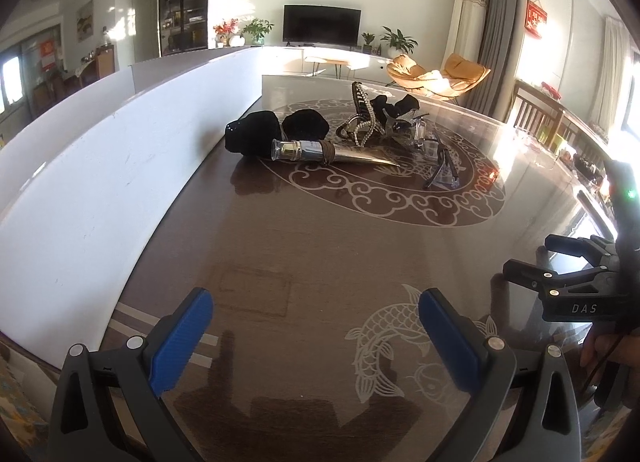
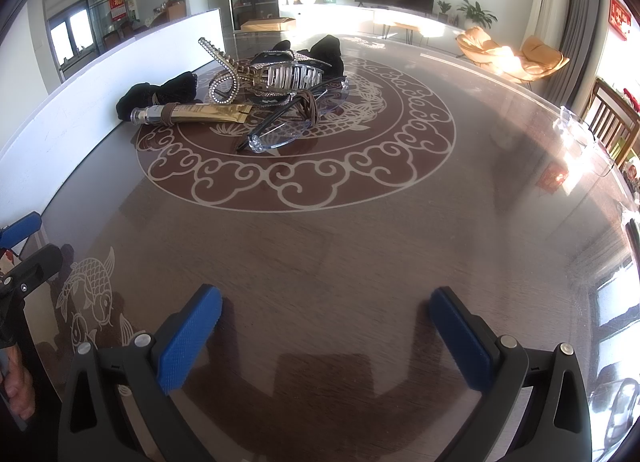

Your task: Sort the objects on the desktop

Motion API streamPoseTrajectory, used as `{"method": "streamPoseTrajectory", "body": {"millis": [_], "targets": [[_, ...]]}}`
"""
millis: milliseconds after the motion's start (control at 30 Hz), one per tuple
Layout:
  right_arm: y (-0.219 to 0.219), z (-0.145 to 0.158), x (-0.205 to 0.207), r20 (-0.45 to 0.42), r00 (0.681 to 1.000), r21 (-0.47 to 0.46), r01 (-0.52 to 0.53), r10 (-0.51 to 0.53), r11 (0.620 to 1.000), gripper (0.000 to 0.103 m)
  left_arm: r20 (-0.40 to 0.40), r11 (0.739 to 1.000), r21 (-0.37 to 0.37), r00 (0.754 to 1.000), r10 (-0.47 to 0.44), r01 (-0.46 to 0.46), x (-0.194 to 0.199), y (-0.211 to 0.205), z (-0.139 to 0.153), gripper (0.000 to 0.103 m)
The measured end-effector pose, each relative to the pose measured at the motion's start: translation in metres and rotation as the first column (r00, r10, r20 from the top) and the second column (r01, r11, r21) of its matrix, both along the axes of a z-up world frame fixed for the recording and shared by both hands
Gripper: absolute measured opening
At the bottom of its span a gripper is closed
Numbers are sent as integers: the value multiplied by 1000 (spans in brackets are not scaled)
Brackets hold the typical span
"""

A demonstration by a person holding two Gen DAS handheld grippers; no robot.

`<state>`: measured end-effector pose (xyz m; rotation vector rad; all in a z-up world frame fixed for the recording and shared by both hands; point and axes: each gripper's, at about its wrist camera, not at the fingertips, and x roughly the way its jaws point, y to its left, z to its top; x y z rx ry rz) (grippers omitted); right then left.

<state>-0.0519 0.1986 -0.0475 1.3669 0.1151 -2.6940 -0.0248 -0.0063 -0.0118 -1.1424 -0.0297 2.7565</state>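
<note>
Lying well ahead of both grippers, the pile of accessories [image 2: 256,90] sits on the patterned table [image 2: 360,242]. The left gripper [image 1: 316,338] and right gripper [image 2: 326,338] hover with fingers apart, empty. A white board [image 1: 100,190] borders the table's left.

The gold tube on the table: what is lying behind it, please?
Behind the gold tube lie a black cloth bundle by the white board and a rhinestone hair clip. What the bundle covers cannot be seen.
</note>
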Motion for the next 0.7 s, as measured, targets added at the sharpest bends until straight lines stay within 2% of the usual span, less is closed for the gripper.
{"method": "streamPoseTrajectory", "body": {"millis": [700], "targets": [[0,0,0,0,1000,0,0,0,1000,103,-14,1000,-6,1000,6,-6,4,-2,2,103]]}}
